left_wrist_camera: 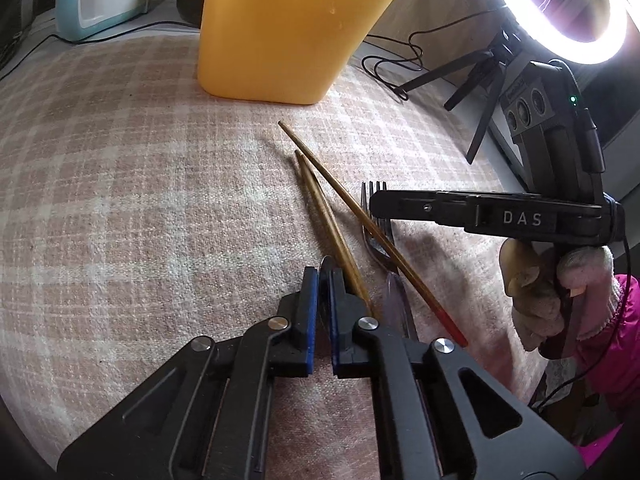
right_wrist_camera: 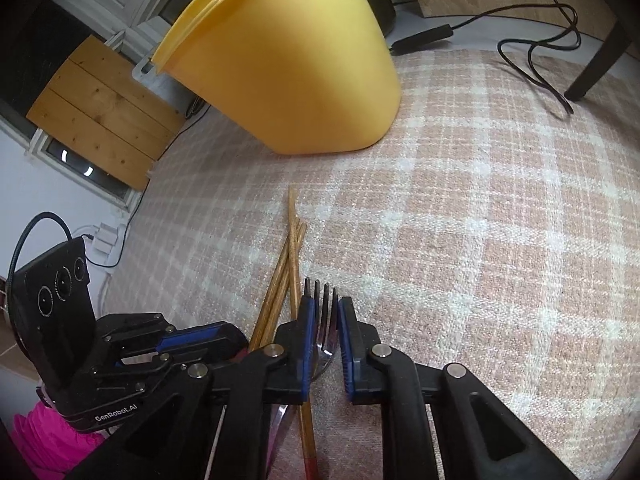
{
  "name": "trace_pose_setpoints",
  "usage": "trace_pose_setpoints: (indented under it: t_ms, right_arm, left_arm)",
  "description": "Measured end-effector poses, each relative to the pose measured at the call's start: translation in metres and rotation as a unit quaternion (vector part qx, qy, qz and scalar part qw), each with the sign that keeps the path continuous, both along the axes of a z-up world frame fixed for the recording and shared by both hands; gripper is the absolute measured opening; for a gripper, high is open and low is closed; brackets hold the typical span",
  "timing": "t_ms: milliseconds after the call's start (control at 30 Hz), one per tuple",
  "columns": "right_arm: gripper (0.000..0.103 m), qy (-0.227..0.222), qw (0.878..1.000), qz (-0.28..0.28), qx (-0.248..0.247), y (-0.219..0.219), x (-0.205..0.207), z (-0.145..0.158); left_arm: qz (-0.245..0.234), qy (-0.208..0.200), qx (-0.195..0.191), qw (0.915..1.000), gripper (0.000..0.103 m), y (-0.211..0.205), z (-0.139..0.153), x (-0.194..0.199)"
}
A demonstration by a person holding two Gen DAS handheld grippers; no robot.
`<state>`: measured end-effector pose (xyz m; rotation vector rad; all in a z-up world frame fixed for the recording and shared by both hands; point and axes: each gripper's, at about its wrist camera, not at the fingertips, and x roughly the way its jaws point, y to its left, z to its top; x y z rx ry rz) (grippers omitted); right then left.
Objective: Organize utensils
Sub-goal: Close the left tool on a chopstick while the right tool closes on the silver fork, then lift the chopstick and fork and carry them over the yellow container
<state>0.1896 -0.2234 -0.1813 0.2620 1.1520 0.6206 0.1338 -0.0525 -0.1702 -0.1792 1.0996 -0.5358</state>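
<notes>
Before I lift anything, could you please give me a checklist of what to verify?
1. Right gripper jaws closed on the fork head: ok.
2. Left gripper jaws closed on a thin metal utensil: ok; which utensil, cannot tell.
3. Fork free of the chopsticks: not ok, one crosses its neck.
4. Yellow container upright: ok.
5. Cloth between utensils and container bare: ok.
</notes>
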Motion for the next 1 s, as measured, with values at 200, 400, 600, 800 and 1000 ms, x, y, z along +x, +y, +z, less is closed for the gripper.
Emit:
trace_pose_setpoints:
  t_ms: [200,400,600,800,1000]
  right_arm:
    - [0.004,-0.016,1.0,0.004,-0.009,-0.003,-0.003,0.007]
    - [0.004,-0.021,1.0,-0.011,-0.02,-0.01,-0.003,0.009]
    - [0.0,-0.064,0.997,-0.028,-0.046,-0.024,-0.013,0.033]
    - [0.0,-0.12,0.99,-0.035,-0.068,-0.029,-0.025,0.068]
    - [0.0,-0.149,0.984,-0.047,-0.08,-0.03,-0.033,0.089]
  left_arm:
    - [0.005,-0.01,0.009,0.9999,0.0,0.006,0.007,-0.004]
    - [0.017,-0.018,0.017,0.9995,0.0,0.021,0.014,-0.005]
    - [0.029,-0.044,0.023,0.9983,0.0,0.036,0.032,-0.01]
    - [0.034,-0.072,0.029,0.9964,0.0,0.048,0.052,-0.012]
    - [0.041,-0.096,0.036,0.9939,0.0,0.052,0.067,-0.008]
